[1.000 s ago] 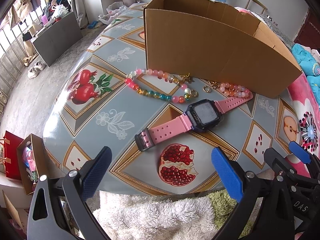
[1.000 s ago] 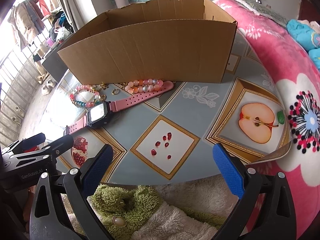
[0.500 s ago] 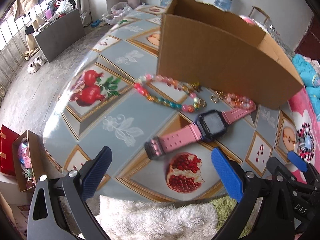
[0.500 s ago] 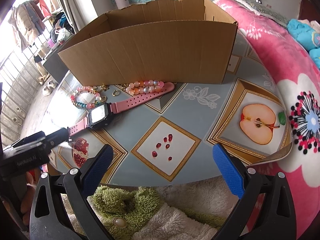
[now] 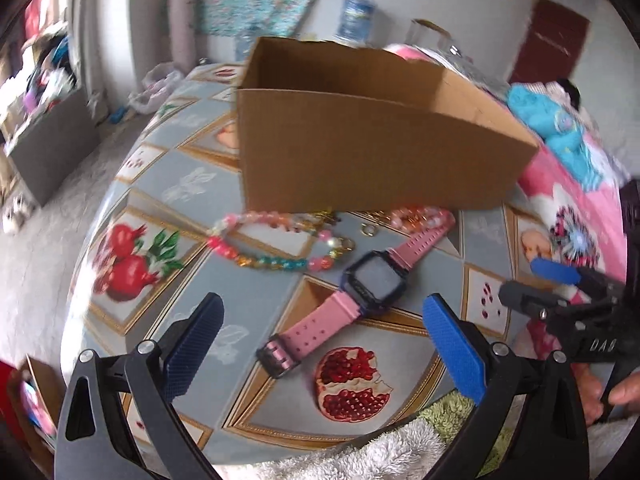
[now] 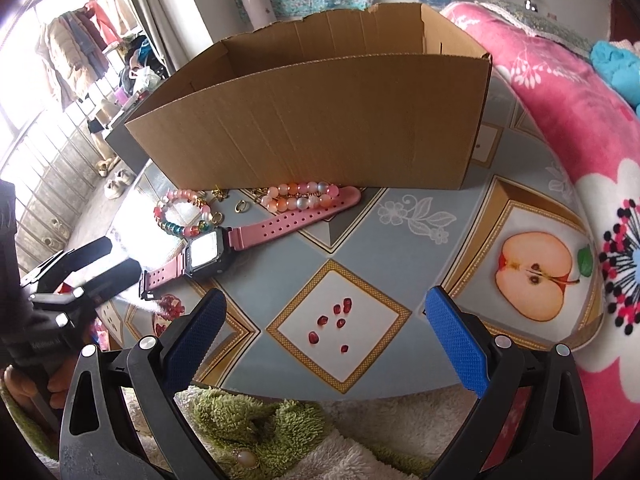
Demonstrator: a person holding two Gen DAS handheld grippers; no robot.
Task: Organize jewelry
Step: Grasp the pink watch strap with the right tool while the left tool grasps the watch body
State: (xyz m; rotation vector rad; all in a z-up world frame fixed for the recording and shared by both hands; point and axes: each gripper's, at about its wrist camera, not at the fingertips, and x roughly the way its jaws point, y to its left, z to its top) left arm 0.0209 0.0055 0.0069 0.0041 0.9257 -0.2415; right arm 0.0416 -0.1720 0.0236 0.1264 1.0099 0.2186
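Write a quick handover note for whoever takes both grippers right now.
Left gripper: jaws open, empty, pointed at the watch.
Right gripper: jaws open, empty, over the table to the right of the jewelry.
Watch, multicolor bracelet, pink bracelet and a small gold ring all lie on the table in front of the box.
Done: nothing visibly boxed; the box floor is hidden.
Left: pick up each piece, probably for the box; the watch looks like the first pick.
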